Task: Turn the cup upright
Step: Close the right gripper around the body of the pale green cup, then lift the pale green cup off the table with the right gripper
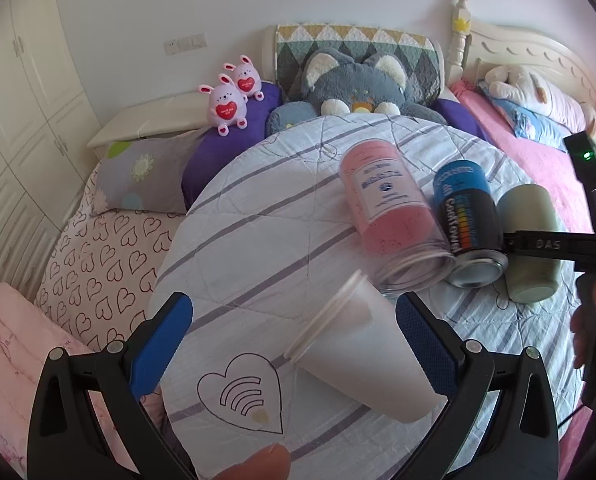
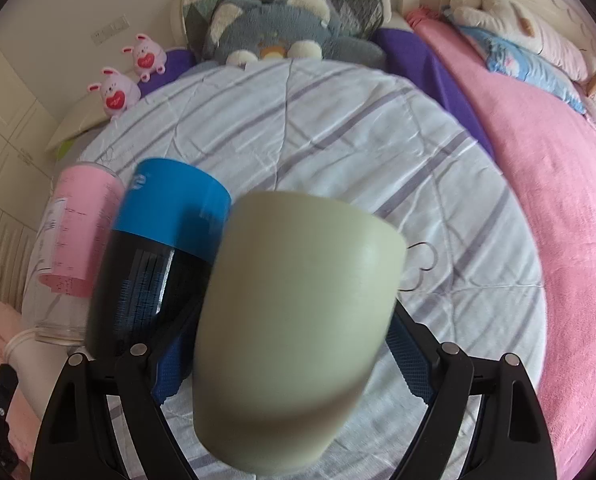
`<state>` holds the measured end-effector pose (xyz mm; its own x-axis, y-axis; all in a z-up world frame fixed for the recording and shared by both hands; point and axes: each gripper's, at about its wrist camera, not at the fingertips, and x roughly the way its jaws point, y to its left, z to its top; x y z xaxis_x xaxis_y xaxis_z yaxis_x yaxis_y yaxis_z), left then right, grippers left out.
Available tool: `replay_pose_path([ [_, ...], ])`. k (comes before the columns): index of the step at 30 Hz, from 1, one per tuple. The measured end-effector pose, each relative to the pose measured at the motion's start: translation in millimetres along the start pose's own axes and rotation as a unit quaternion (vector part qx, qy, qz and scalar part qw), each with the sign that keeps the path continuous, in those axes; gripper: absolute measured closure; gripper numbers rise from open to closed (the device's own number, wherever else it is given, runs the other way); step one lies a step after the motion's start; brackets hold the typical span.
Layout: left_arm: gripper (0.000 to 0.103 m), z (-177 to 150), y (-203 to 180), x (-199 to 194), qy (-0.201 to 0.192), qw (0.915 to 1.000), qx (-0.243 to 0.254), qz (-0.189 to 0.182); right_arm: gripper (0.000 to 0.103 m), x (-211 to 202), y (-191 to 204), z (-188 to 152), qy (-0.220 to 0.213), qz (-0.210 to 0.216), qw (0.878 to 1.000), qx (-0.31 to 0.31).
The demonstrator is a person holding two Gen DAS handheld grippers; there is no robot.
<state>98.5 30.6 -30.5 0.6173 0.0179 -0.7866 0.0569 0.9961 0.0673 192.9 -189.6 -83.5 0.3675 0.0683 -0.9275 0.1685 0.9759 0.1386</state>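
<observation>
A white plastic cup lies on its side on the striped quilt, its rim pointing up-left. My left gripper is open around it; the cup rests against the right blue pad, the left pad stands apart. A pale green cup lies on its side between the pads of my right gripper, which looks closed on it; the pads are mostly hidden behind it. It also shows in the left wrist view with the right gripper's finger across it.
A pink clear-walled tumbler and a blue-and-black can lie on their sides between the two cups, touching each other. Plush toys, pillows and a pink blanket surround the quilt.
</observation>
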Motion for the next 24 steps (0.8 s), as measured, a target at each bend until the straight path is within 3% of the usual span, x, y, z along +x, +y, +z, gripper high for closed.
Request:
replay_pose_path([
  [12, 0.000, -7, 6, -19, -0.007, 0.9999, -0.005, 0.007, 0.023, -31, -12, -35, -0.036, 0.040, 0.998, 0.016],
  [18, 0.000, -17, 4, -42, -0.017, 0.9998, -0.002, 0.006, 0.023, -70, 7, -64, -0.063, 0.075, 0.995, -0.014],
  [24, 0.000, -32, 5, -69, -0.030, 0.9994, 0.002, 0.015, 0.022, -80, 29, -91, -0.073, 0.100, 0.992, -0.037],
])
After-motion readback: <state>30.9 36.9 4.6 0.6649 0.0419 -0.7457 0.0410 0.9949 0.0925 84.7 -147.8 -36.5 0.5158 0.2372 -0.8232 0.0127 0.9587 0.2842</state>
